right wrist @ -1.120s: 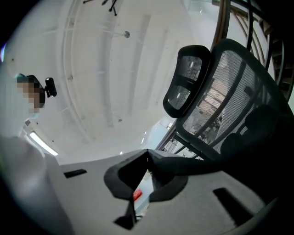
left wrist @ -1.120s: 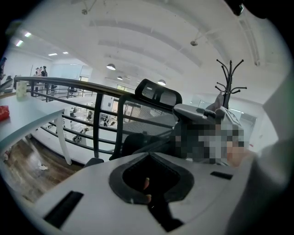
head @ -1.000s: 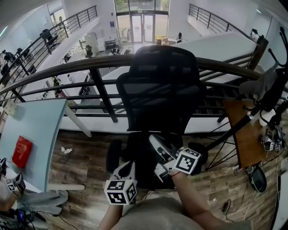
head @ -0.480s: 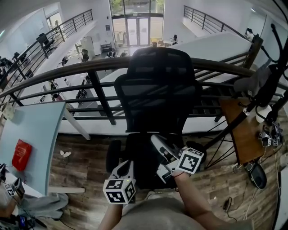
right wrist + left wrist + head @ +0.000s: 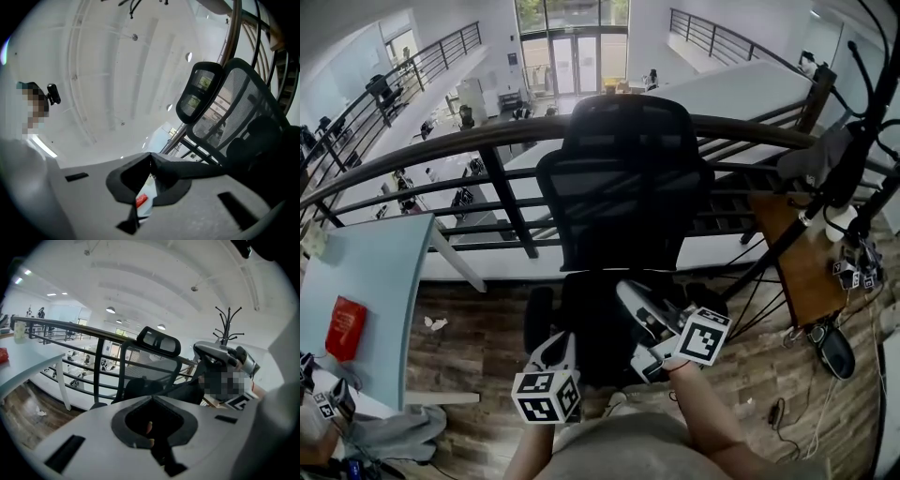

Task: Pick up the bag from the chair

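A black mesh office chair (image 5: 623,178) stands in front of the railing. A black bag (image 5: 598,323) lies on its seat and is hard to tell apart from the dark cushion. My right gripper (image 5: 626,292) is over the seat, shut on the bag's black strap (image 5: 211,169). In the right gripper view, the strap runs out of the right gripper (image 5: 150,157) to the right. My left gripper (image 5: 555,343) is at the seat's front left edge. In the left gripper view, the left gripper (image 5: 152,398) is shut with nothing clearly in it, and the bag (image 5: 140,387) lies just beyond.
A dark railing (image 5: 487,141) runs behind the chair above a lower floor. At the left is a light blue table (image 5: 375,281) with a red packet (image 5: 345,328). A wooden side table (image 5: 797,262), a coat stand (image 5: 853,169) and a shoe (image 5: 834,352) are at the right.
My right gripper has lifted a little with the strap in it. The left gripper has shifted slightly beside the seat. Both stay shut.
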### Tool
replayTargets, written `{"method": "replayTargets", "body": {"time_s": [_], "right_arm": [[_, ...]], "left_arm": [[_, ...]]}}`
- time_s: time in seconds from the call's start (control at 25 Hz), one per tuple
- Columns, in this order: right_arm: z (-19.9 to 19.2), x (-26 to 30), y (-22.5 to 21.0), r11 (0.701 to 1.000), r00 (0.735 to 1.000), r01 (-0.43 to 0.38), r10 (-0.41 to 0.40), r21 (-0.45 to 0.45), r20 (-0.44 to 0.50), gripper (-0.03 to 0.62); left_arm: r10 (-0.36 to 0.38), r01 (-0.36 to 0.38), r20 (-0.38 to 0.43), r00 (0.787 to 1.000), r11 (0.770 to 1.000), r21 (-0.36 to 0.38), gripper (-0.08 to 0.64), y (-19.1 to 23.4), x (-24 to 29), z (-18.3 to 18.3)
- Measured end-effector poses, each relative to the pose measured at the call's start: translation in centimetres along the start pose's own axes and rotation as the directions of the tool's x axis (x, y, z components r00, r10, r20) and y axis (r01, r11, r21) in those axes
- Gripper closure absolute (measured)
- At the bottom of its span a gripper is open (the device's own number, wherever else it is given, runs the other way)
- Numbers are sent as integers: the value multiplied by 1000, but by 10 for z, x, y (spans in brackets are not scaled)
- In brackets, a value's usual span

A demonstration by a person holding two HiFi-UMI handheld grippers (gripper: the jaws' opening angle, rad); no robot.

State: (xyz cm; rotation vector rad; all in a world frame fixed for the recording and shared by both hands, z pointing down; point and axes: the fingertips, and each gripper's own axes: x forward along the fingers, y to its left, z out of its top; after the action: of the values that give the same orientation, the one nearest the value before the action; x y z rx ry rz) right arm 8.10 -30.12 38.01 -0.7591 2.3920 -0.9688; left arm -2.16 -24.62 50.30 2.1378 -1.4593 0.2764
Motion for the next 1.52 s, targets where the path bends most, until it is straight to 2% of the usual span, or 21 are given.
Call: {"method": "replayTargets", "body": {"time_s": [0.28, 0.48, 0.96, 1.52], "right_arm": [[-17, -15, 42, 1000, 1000, 19, -19, 0, 19, 591], [-33, -35, 65, 998, 996, 57, -58, 17, 65, 591], [-91, -78, 136, 992, 983, 128, -125, -9, 137, 591], [-154, -109, 207, 987, 974, 160, -155, -16, 167, 591]], "left_arm": [[-42, 42, -10, 999, 999, 19, 555, 3, -31, -5], [-83, 84, -27, 996, 996, 34, 555, 5, -53, -16], [-181, 183, -38, 983, 981, 62, 555, 4, -122, -49], [-203, 205, -42, 978, 976, 73, 555, 23, -213, -90]]}}
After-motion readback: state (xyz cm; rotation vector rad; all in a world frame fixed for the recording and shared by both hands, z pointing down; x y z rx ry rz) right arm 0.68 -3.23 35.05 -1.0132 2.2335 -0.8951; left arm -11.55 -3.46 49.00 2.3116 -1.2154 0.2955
